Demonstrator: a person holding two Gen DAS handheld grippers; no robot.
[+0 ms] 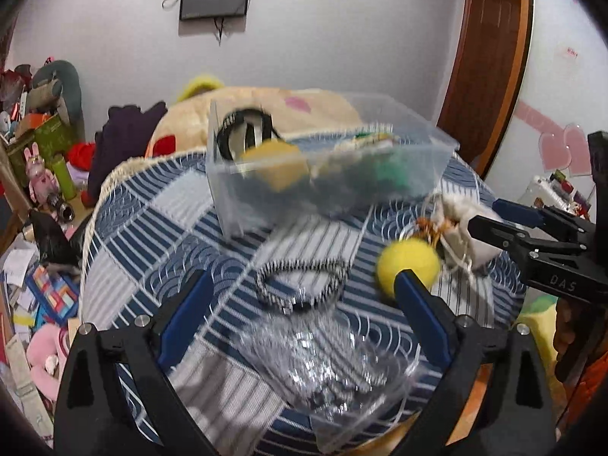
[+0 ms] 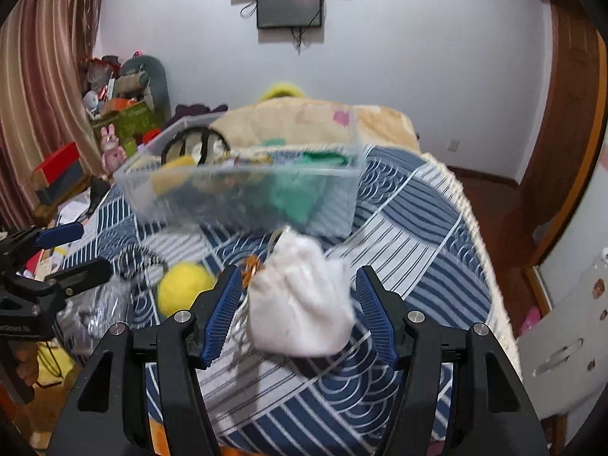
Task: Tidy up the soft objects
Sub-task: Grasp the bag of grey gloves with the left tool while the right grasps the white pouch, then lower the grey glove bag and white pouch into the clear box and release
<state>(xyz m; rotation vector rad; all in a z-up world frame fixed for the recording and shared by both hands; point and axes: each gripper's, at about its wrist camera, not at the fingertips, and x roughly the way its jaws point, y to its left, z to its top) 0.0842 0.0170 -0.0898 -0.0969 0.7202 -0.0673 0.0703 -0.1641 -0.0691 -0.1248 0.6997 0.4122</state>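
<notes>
A clear plastic bin [image 1: 326, 178] [image 2: 243, 193] stands on the blue patterned bedcover and holds a yellow sponge [image 1: 279, 165], a green soft thing [image 2: 300, 190] and a black-and-white band. My left gripper [image 1: 304, 300] is open above a crinkled clear plastic bag [image 1: 326, 361] and a black-and-white hair band [image 1: 300, 285]. A yellow ball [image 1: 408, 264] [image 2: 184, 288] lies by its right finger. My right gripper [image 2: 300, 304] is open around a white drawstring pouch [image 2: 300, 304] [image 1: 467, 224], apart from it on both sides.
A large beige plush [image 1: 266, 114] lies behind the bin. Toys, boxes and papers crowd the floor at the left [image 1: 41, 174]. A wooden door frame [image 1: 490, 64] is at the right. The bed edge with a cream fringe [image 2: 478, 235] runs along the right.
</notes>
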